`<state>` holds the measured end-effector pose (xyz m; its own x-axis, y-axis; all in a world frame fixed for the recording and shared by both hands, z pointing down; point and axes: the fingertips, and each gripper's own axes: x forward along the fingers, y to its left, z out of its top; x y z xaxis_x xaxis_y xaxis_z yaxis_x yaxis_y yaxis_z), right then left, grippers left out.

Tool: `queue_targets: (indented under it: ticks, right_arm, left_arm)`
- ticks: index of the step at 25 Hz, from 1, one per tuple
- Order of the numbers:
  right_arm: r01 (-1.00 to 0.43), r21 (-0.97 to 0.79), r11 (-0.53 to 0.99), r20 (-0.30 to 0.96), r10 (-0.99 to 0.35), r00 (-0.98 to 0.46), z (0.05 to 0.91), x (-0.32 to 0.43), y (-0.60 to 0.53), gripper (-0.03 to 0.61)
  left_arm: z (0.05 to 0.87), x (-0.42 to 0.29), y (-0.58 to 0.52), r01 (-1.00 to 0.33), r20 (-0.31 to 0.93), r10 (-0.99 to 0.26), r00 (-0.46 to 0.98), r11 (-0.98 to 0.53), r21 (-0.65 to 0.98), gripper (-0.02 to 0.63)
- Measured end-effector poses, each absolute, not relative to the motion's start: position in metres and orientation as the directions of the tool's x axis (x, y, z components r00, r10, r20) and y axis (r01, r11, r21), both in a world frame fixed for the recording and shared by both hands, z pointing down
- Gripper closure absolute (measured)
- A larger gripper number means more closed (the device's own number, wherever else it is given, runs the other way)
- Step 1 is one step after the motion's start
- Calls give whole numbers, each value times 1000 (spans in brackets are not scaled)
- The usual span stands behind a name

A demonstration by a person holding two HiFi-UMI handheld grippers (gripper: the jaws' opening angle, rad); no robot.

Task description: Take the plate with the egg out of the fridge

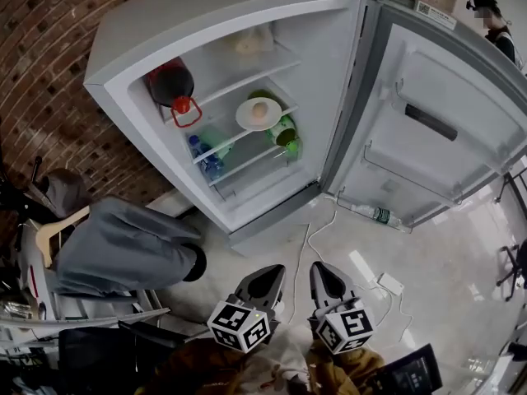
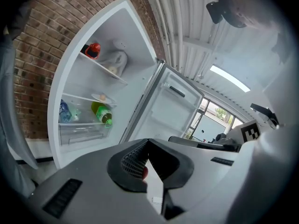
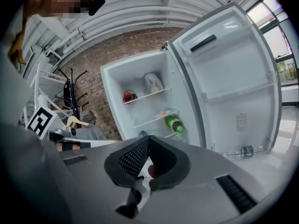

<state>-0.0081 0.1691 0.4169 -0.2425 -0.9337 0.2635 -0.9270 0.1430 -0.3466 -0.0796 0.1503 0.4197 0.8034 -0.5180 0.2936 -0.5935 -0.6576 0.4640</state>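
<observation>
The open fridge [image 1: 140, 56] has a white plate [image 1: 258, 113] with a brownish egg [image 1: 260, 110] on its middle shelf. That plate also shows small in the left gripper view [image 2: 103, 97] and the right gripper view [image 3: 163, 113]. Both grippers hover low in front of the fridge, well short of its shelves. My left gripper [image 1: 268, 276] [image 2: 148, 141] has its jaws closed tip to tip, empty. My right gripper [image 1: 324, 274] [image 3: 148, 139] is likewise shut on nothing.
A dark red jug [image 1: 171, 85] and a white bag [image 1: 251, 41] sit on the top shelf. A green bottle [image 1: 284, 132] and a blue bottle [image 1: 202, 151] lie below the plate. The fridge door [image 1: 436, 113] swings right. A grey garment [image 1: 123, 245] hangs left; cables [image 1: 329, 220] cross the floor.
</observation>
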Motion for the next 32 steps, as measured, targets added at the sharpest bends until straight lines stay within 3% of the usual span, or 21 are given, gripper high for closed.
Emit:
queue_targets:
  ticks: [18,32]
  right_arm:
    - [-942,-332,49,328,-930,-164,436,-42,73,574]
    - [-920,-360,157,292,-917,-271,438,-19,-19,574]
  left_arm:
    - [448,-104,52,-520,301,-425,854,-663,539,606]
    - [452,-69,-28,-569,317,-475,821,-638,518,606]
